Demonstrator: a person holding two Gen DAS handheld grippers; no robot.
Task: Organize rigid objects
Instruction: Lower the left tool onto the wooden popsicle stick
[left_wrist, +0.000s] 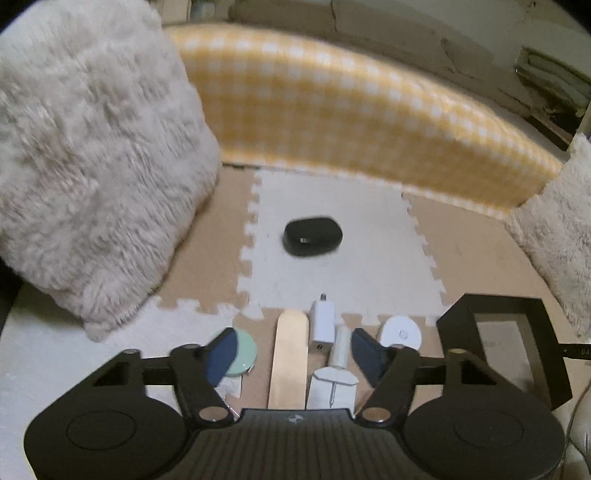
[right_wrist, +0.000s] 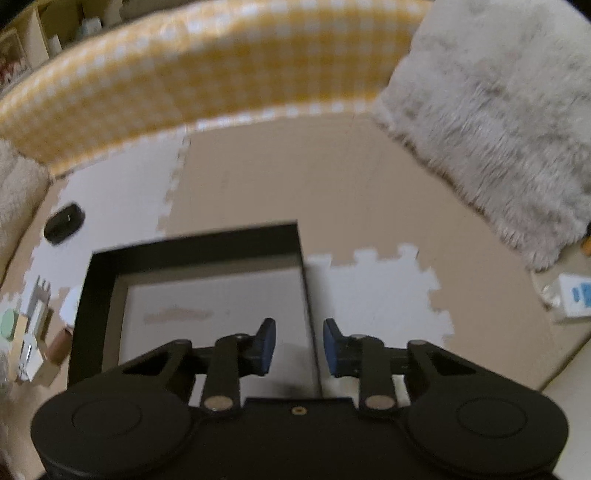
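The black box (right_wrist: 192, 243) sits open on the foam mat (right_wrist: 351, 177), its right wall between our right gripper (right_wrist: 299, 345) pads, which do not press it. We see our left gripper (left_wrist: 291, 349) parted above a wooden stick (left_wrist: 290, 354), white charger (left_wrist: 323, 321), mint disc (left_wrist: 242, 350); a black case (left_wrist: 313, 236) lies beyond. Gingham bolster (left_wrist: 351, 110) and fluffy cushions (left_wrist: 92, 147) fence us in.

No text can be read — faint pale letters on the black box (left_wrist: 576, 350) stay illegible.

A black box (right_wrist: 192, 251) lies open beside a wooden stick (left_wrist: 289, 354), white charger (left_wrist: 323, 321) and black case (left_wrist: 313, 237).
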